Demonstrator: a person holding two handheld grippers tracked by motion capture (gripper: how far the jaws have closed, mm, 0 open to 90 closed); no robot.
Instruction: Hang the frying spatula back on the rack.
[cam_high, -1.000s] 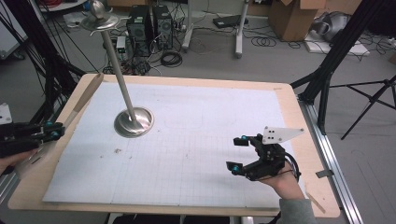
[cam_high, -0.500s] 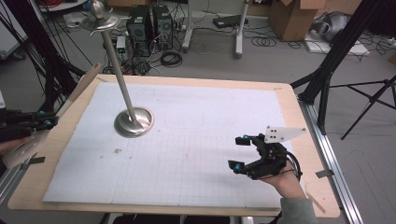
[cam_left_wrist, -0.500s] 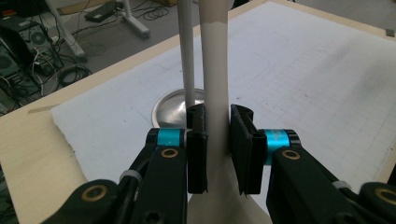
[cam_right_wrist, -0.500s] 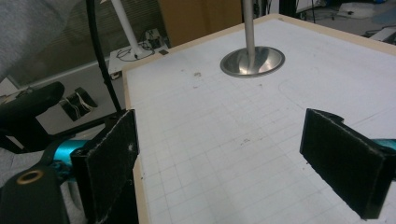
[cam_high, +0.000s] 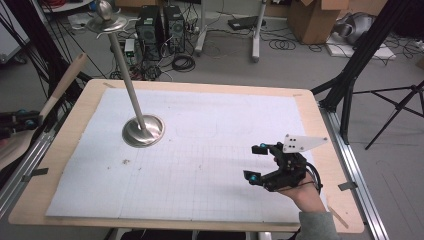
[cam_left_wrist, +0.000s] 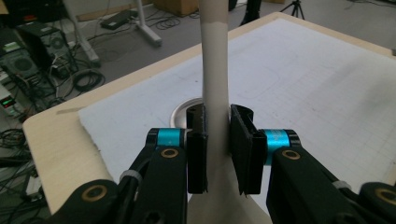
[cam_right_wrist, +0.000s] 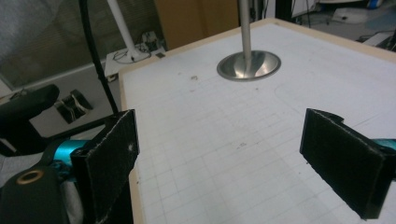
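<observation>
The left gripper (cam_left_wrist: 218, 154) is clamped on a long wooden stick (cam_high: 64, 86), holding it in the air just off the tabletop's (cam_high: 75, 115) left edge; it looks light, stiff and smooth, so a hold near its middle should balance best. The right gripper (cam_high: 257, 162) hovers near the front right corner, jaws wide and empty

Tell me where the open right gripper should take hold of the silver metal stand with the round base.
Grip the silver metal stand's thin pole low, just above its round domed base, probably coming level from the right gripper's side. The pole is slim enough for the open jaws; the base is wide and sits flat on the white mat.
</observation>
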